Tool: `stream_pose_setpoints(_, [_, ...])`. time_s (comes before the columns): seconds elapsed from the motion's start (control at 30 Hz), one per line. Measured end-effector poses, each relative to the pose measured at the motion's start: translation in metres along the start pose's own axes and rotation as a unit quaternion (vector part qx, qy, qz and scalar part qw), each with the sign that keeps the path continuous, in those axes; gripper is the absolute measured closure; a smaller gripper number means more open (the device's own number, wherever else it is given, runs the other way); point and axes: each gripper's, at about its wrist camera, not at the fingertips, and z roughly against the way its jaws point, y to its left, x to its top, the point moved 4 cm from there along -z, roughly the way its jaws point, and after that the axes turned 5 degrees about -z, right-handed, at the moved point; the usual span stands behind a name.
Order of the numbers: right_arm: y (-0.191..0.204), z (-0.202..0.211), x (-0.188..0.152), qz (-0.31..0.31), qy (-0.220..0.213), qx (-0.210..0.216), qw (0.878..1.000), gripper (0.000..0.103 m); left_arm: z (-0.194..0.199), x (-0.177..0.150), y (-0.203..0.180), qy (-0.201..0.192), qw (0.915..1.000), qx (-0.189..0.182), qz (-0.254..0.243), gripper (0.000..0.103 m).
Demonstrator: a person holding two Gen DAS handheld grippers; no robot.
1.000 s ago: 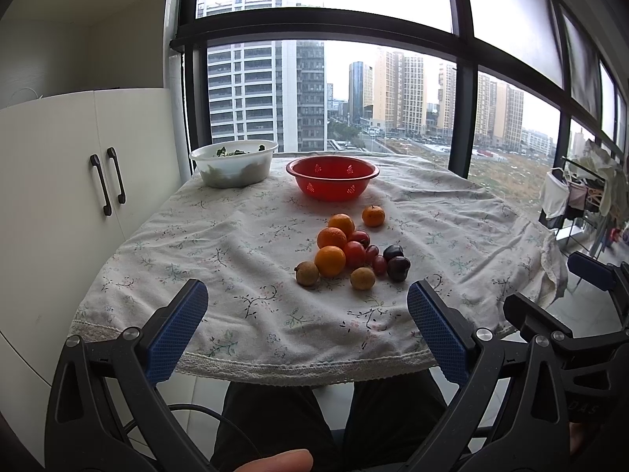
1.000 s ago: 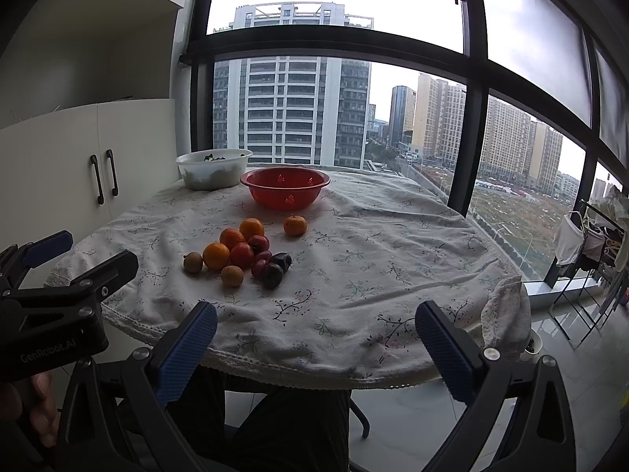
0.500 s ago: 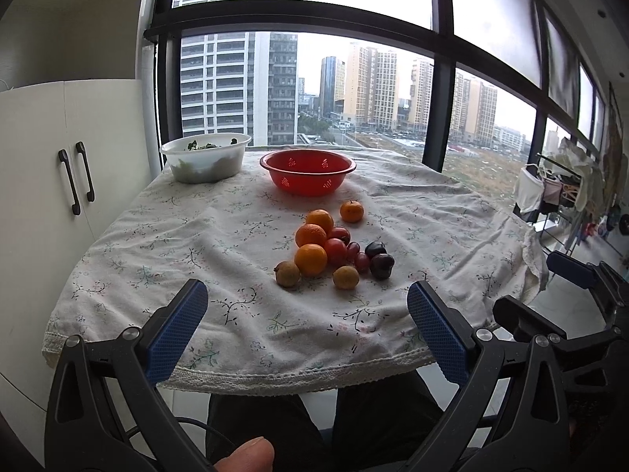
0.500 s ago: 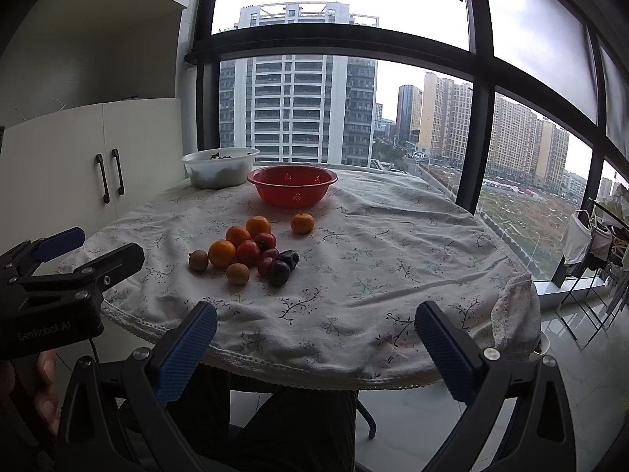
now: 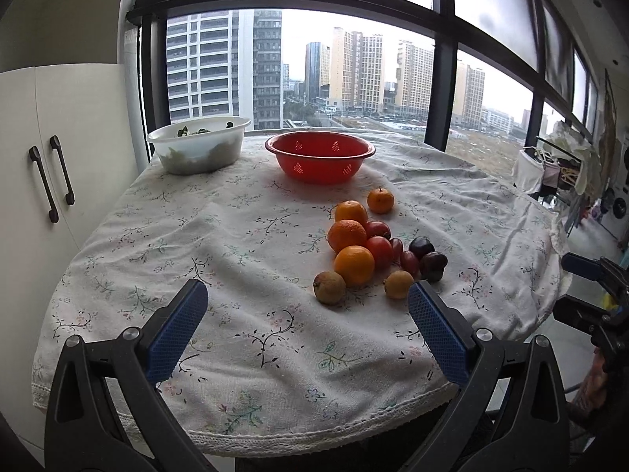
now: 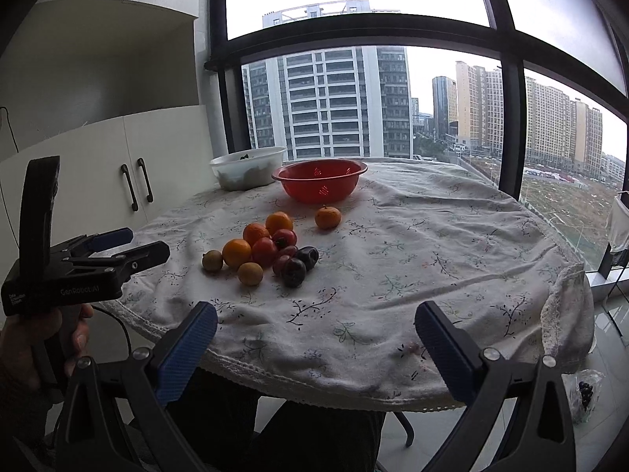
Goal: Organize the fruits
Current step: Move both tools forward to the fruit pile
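both tongs, the left tongs (image 5: 307, 328) and right tongs (image 6: 315, 348), are spread wide and empty at the near edge of the table (image 5: 220, 236). the fruits (image 5: 363, 249) sit bunched mid-cloth, near the red colander (image 5: 319, 156); nudging one could send its round neighbours rolling off.

The left gripper (image 5: 308, 330) is held with its two blue-padded fingers (image 5: 177, 330) wide apart, over the near edge of the table. The right gripper (image 6: 315, 348) is also spread wide, just before the same near edge. A hand (image 6: 27, 338) grips the left gripper's handle.
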Motion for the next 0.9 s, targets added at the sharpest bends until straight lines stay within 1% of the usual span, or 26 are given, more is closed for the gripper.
stream_pose_setpoints(0.07, [-0.01,-0.011,-0.001,-0.007,0.025,0.005,1.0,0.0,-0.012,0.007,0.007,0.017,0.9996,-0.014,-0.017,0.0])
stream_pose_setpoints(0.13, [-0.017,-0.022,-0.002,-0.016,0.046,0.009,0.999,0.0,-0.026,0.013,0.01,0.038,0.9975,-0.033,-0.05,0.0])
stream_pose_setpoints(0.2, [-0.021,-0.033,0.0,-0.032,0.068,0.031,0.997,0.0,-0.037,0.018,0.006,0.059,0.9931,-0.056,-0.084,0.0])
stream_pose_setpoints(0.27, [-0.022,-0.045,0.006,-0.047,0.086,0.058,0.993,0.0,-0.046,0.021,-0.001,0.078,0.986,-0.085,-0.12,0.0])
stream_pose_setpoints(0.33, [-0.021,-0.055,0.014,-0.051,0.094,0.067,0.992,0.0,-0.056,0.023,-0.008,0.094,0.9783,-0.106,-0.151,0.0])
stream_pose_setpoints(0.37, [-0.02,-0.061,0.018,-0.044,0.096,0.069,0.992,0.0,-0.06,0.025,-0.009,0.102,0.9746,-0.117,-0.162,0.003])
stream_pose_setpoints(0.43, [-0.014,-0.072,0.024,-0.021,0.103,0.07,0.992,0.007,-0.071,0.026,-0.014,0.114,0.9687,-0.131,-0.178,0.007])
stream_pose_setpoints(0.5, [-0.006,-0.085,0.03,0.004,0.115,0.071,0.991,0.012,-0.08,0.028,-0.014,0.123,0.9641,-0.147,-0.183,0.012])
stream_pose_setpoints(0.57, [0.002,-0.096,0.033,0.031,0.128,0.073,0.989,0.018,-0.09,0.029,-0.013,0.137,0.9606,-0.161,-0.181,0.027])
stream_pose_setpoints(0.6, [0.006,-0.101,0.034,0.043,0.133,0.073,0.987,0.024,-0.095,0.028,-0.011,0.143,0.9592,-0.167,-0.177,0.03])
stream_pose_setpoints(0.67, [0.012,-0.114,0.035,0.062,0.149,0.074,0.984,0.029,-0.104,0.027,-0.009,0.154,0.9566,-0.176,-0.174,0.043])
stream_pose_setpoints(0.73, [0.015,-0.124,0.035,0.067,0.165,0.072,0.981,0.035,-0.11,0.025,-0.008,0.161,0.9547,-0.182,-0.172,0.047])
stream_pose_setpoints(0.9, [0.014,-0.141,0.031,0.063,0.194,0.073,0.976,0.045,-0.119,0.023,-0.005,0.171,0.9521,-0.186,-0.173,0.047])
